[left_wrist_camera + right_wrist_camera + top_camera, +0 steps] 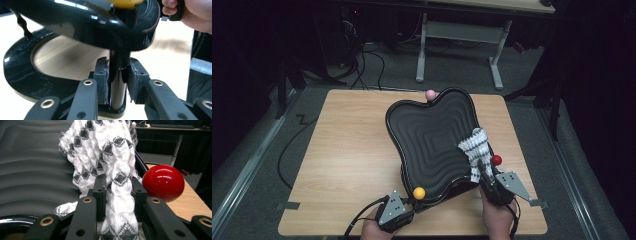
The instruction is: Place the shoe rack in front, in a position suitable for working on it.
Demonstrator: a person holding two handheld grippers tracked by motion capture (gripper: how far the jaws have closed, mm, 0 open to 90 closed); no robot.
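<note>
A black tray with a ridged, wavy surface stands tilted on the wooden table. Its corner posts carry a yellow ball, a red ball and a pink ball. At the tray's near-left corner, my left gripper is shut on the black post under the yellow ball. A white and grey knitted cloth lies over the tray's right rim. My right gripper is shut on the cloth, beside the red ball.
Under the tray sits its black ring-shaped base on the table. The person's other hand shows at the top right of the left gripper view. Beyond the table, a desk frame and cables stand on the grey floor.
</note>
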